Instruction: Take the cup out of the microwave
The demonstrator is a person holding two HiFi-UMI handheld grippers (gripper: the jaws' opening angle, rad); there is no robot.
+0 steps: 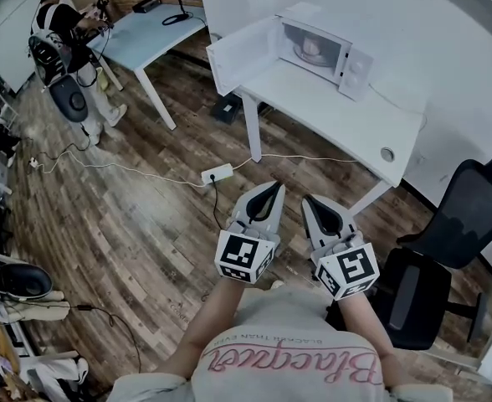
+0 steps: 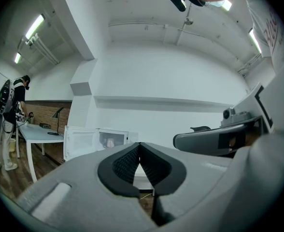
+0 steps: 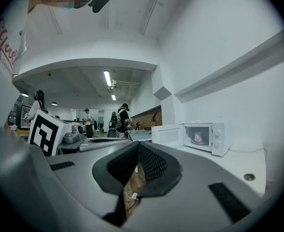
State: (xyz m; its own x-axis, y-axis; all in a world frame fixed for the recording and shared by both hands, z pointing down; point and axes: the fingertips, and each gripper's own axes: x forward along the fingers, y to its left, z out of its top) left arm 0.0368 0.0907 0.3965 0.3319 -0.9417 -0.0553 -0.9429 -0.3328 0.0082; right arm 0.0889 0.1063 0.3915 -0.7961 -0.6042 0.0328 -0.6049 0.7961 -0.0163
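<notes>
Both claws are shut, tips meeting with nothing between them. The left gripper [image 1: 269, 193] and right gripper [image 1: 310, 203] are held side by side over the wood floor [image 1: 146, 224], well apart from the white table [image 1: 346, 115]. The cup [image 1: 311, 48] sits inside the microwave [image 1: 356, 61], whose door [image 1: 239, 57] is open. The cup shows only as a small pinkish blur. Pink script on the person's shirt [image 1: 288, 342] appears upside down and partly cut off, and I cannot read it.

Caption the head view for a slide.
Left gripper and right gripper, both shut and empty, hang short of the white table where the open microwave holds the cup.
</notes>
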